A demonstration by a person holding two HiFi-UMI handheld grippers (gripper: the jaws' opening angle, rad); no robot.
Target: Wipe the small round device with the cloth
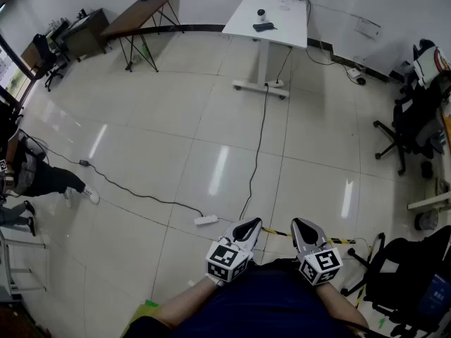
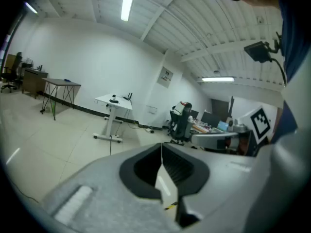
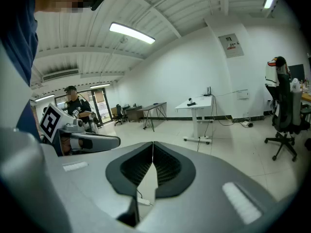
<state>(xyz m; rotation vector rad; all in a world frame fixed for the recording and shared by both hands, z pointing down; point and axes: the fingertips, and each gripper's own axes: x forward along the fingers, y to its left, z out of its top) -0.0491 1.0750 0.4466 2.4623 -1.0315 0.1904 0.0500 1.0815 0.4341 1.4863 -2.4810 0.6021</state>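
With left gripper (image 1: pixel 248 224) and right gripper (image 1: pixel 303 224) clenched empty, approach the far desk (image 1: pixel 282 20), then open 1 for the cloth.

My head camera looks steeply down across the pale glossy tiled floor (image 1: pixel 211 118); each gripper camera sits low, facing nearly level, and all three share the far white rectangular desk (image 1: pixel 282 16), top centre from my head

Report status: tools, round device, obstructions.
Left tool, right tool both shut, empty, held at the body. Small round device on far white desk, untouched. Cable and power strip on floor between.
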